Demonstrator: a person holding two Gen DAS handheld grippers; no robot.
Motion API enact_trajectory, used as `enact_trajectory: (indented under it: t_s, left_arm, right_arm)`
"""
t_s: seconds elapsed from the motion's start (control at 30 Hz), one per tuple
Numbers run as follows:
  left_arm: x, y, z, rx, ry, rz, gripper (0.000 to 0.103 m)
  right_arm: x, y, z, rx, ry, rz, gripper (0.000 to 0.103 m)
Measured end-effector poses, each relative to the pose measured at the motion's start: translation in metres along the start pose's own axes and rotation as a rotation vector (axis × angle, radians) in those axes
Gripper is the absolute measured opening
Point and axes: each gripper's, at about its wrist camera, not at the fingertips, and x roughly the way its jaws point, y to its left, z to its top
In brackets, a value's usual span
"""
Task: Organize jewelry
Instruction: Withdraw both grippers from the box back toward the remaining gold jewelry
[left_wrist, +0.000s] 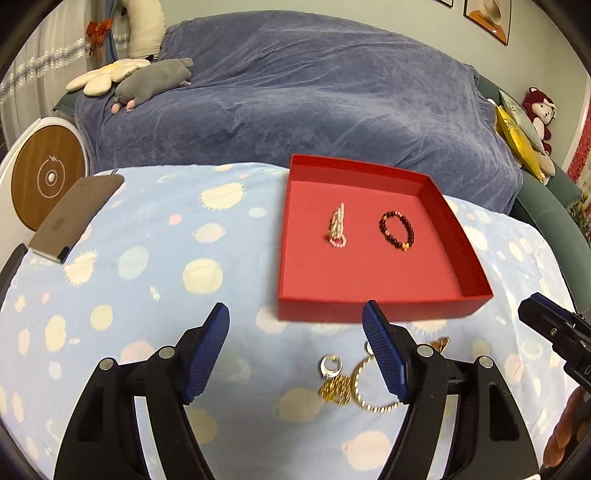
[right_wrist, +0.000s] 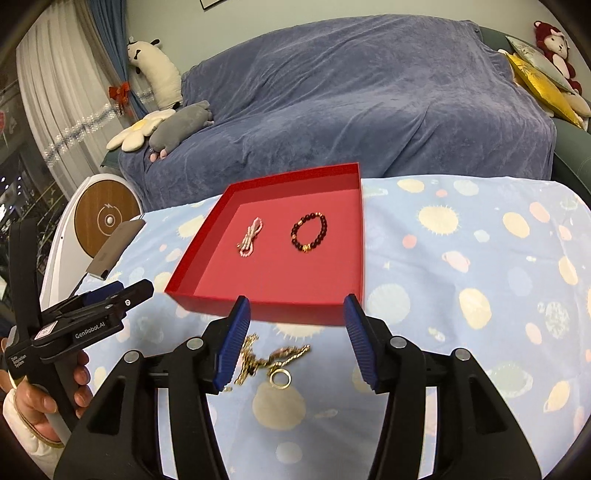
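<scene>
Two bracelets (left_wrist: 397, 230) in red box (left_wrist: 476, 273); gold pieces (right_wrist: 271, 360) left on counter (right_wrist: 461, 295) — both claws (left_wrist: 295, 349) (right_wrist: 295, 339) wide, empty.

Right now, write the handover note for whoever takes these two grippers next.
Left gripper: open, empty, above the cloth just short of the red box.
Right gripper: open, empty, beside it.
Done: pink-and-white bead bracelet and dark bead bracelet lie apart inside the box.
Left: the gold chain jewelry and the small ring beside it lie on the spotted blue cloth in front of the box, partly behind the fingers. How many pieces are in that tangle is unclear.
</scene>
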Motion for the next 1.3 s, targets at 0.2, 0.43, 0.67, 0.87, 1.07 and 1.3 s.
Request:
enact_trajectory:
  t_s: [0.2, 0.43, 0.67, 0.87, 1.07, 1.3]
  left_arm:
    - [-0.008, 0.015, -0.045, -0.023, 0.041, 0.013, 0.071]
    - [0.002, 0.023, -0.065, -0.025, 0.077, 0.011, 0.071]
    - [0.005, 0.018, -0.067, -0.018, 0.088, -0.043, 0.072]
    - [0.017, -0.007, -0.067, -0.006, 0.126, -0.129, 0.071]
    - [0.044, -0.031, -0.065, 0.035, 0.148, -0.087, 0.061]
    - [0.053, -0.045, -0.067, 0.100, 0.116, -0.030, 0.041]
  right_arm:
    - [-0.006, 0.015, -0.038, -0.029, 0.020, -0.010, 0.051]
    - [0.011, 0.023, -0.054, -0.067, 0.060, -0.017, 0.051]
    - [0.030, 0.033, -0.060, -0.077, 0.111, 0.017, 0.046]
    - [0.035, 0.032, -0.060, -0.079, 0.124, -0.001, 0.046]
    - [0.036, 0.020, -0.058, -0.050, 0.128, -0.027, 0.046]
    - [0.037, 0.011, -0.055, -0.032, 0.124, -0.039, 0.046]
